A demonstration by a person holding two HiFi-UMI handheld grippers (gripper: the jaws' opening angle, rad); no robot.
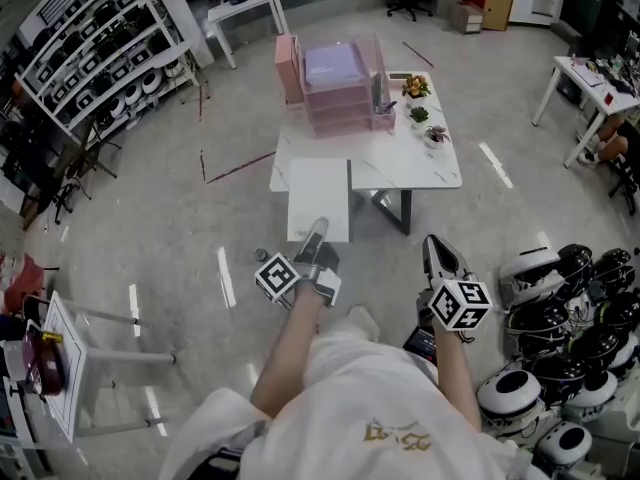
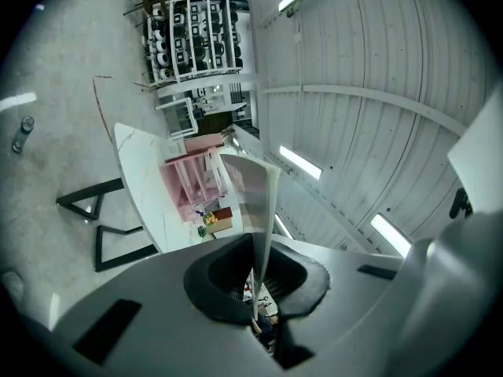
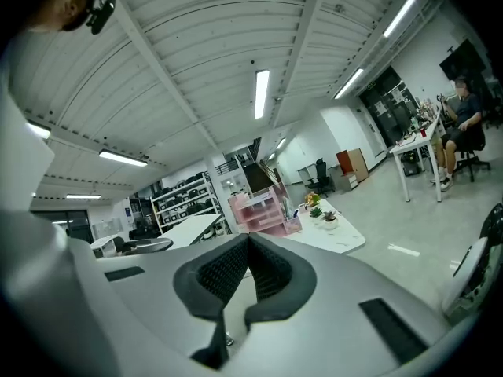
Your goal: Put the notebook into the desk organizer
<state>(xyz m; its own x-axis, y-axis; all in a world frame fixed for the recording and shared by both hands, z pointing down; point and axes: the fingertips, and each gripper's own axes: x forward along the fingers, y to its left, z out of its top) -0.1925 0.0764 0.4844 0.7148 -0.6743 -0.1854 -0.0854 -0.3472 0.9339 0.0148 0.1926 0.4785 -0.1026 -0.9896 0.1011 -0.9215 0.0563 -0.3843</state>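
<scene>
My left gripper is shut on the near edge of a white notebook, which it holds out flat over the floor in front of the white table. In the left gripper view the notebook stands edge-on, clamped between the jaws of my left gripper. The pink desk organizer stands at the table's far side, with a lilac sheet on top; it also shows in the left gripper view and the right gripper view. My right gripper hangs shut and empty to the right.
Small potted plants stand on the table right of the organizer. A shelf rack fills the far left. Several white and black round devices crowd the floor at the right. Other white tables stand at the left and far right.
</scene>
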